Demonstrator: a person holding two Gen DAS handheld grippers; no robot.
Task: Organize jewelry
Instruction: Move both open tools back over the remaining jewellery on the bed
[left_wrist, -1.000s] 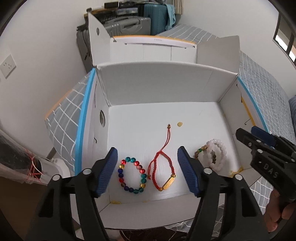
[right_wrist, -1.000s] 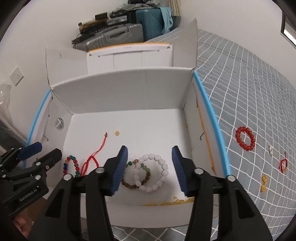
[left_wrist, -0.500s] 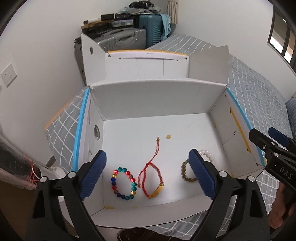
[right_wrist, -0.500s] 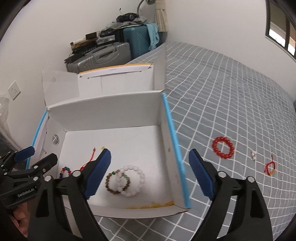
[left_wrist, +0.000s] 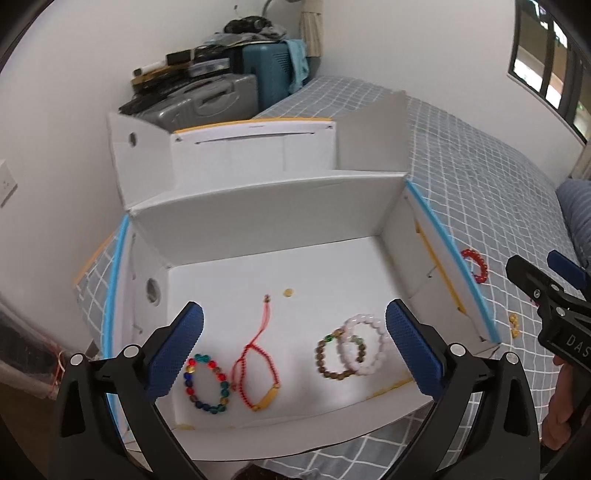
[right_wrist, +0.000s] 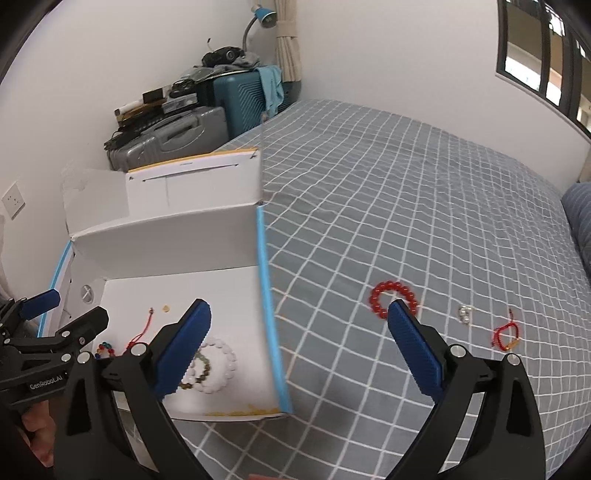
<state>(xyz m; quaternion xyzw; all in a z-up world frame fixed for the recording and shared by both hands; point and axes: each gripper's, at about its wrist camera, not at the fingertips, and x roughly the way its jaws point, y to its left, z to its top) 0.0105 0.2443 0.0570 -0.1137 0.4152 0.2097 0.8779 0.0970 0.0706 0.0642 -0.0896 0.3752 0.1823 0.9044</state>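
Observation:
A white cardboard box with blue-taped edges sits on the bed. Inside lie a multicolour bead bracelet, a red cord bracelet, a brown bead bracelet and a white bead bracelet. My left gripper is open and empty above the box front. My right gripper is open and empty, over the box's right wall. On the bedspread lie a red bead bracelet, a small silver piece and a red cord bracelet.
The grey checked bedspread stretches to the right. Suitcases stand against the wall behind the box. The box's open lid flaps rise at the back. A small yellow piece lies right of the box.
Both grippers opened wide and pulled back from the box. The right gripper swung right, from over the white bracelet toward the bedspread with the loose jewelry.

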